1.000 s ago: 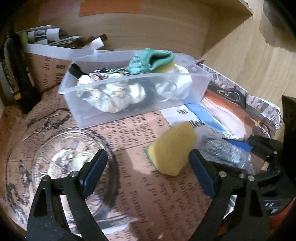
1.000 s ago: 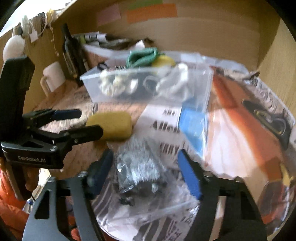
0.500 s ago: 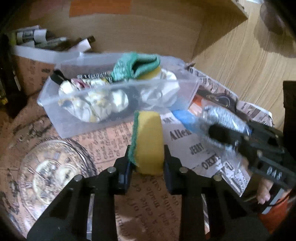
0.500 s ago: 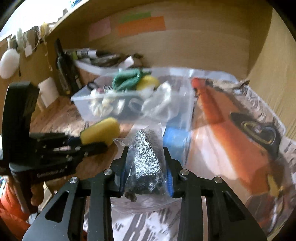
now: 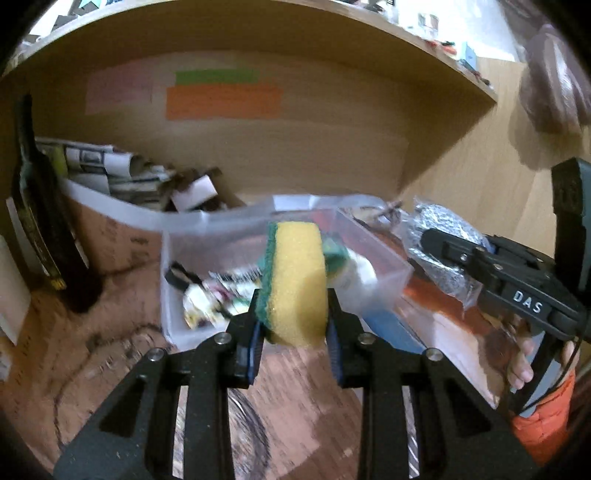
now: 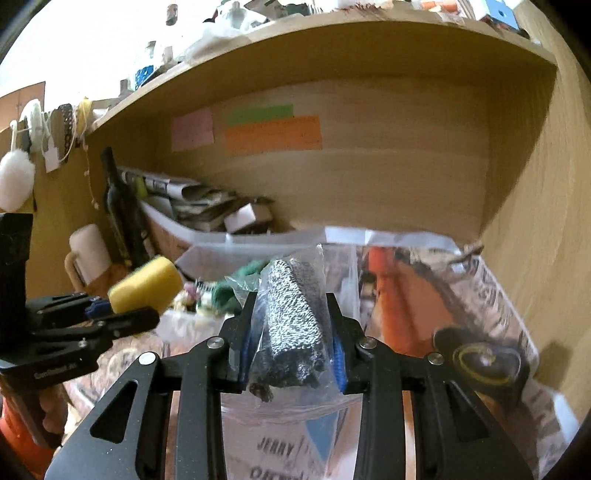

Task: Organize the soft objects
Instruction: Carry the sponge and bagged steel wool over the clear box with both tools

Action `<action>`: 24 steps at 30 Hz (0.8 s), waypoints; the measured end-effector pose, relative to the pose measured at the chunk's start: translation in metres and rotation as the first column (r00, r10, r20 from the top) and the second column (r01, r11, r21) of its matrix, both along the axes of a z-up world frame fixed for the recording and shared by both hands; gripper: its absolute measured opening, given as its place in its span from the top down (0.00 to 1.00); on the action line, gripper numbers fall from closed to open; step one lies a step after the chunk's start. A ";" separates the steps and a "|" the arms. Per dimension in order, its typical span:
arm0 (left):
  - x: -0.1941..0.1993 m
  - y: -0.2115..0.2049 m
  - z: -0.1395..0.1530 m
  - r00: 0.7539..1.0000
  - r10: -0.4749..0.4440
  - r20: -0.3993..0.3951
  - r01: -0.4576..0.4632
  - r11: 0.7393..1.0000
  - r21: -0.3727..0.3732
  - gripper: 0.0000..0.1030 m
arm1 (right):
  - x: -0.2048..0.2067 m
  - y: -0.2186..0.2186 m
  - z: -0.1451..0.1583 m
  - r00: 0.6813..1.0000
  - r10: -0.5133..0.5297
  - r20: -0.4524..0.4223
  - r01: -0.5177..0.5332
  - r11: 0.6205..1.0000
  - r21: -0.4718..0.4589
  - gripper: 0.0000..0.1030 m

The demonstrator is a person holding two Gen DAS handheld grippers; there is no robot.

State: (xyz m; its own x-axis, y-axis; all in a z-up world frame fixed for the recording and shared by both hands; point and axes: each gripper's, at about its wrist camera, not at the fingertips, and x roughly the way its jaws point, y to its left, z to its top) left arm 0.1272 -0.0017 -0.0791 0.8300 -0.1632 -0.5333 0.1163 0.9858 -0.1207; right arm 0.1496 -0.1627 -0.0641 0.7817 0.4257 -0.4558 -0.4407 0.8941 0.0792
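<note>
Crowding bin (image 5: 373,254) — bottle (image 5: 40,236), papers (image 6: 192,195) behind

Place: a home, at a wooden desk nook with a shelf over it.
Walls: light wood (image 6: 388,177) at the far side and the right side.
Notes: pink, green and orange paper notes (image 6: 271,133) stuck on the far wall.
Top shelf: full of small jars and bits (image 6: 236,13).
Far left: a dark bottle (image 6: 120,206) stands by a white mug (image 6: 88,254).
Far corner: a heap of folded newspapers (image 6: 192,206).
Desk top: covered with newspaper sheets (image 6: 491,295).
Left wall: a string with a white fluffy ball (image 6: 14,181) hanging from it.
</note>
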 end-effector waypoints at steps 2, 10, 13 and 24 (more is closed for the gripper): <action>0.013 0.005 0.003 1.000 0.015 -0.003 -0.015 1.000 0.001 0.71 | 0.008 0.003 0.005 1.000 -0.001 0.011 0.001 1.000 -0.005 0.71; 0.047 0.008 0.002 0.999 0.037 -0.025 -0.036 0.999 0.026 0.71 | 0.041 0.014 0.009 1.000 -0.005 0.007 0.005 0.999 -0.038 0.71; 0.059 0.009 -0.002 0.998 0.020 -0.054 -0.019 1.000 0.012 0.71 | 0.053 0.018 0.006 1.000 -0.011 -0.011 0.011 0.999 -0.049 0.71; 0.094 0.005 -0.034 0.988 0.011 -0.153 -0.003 0.999 0.049 0.71 | 0.095 0.029 -0.035 0.989 -0.043 -0.144 0.025 0.992 -0.127 0.70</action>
State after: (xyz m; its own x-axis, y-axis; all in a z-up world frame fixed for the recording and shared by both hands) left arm 0.2215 0.0030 -0.1129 0.7390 -0.1289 -0.6612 0.0933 0.9917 -0.0890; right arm 0.2447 -0.1337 -0.0994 0.7160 0.3328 -0.6136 -0.4017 0.9153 0.0276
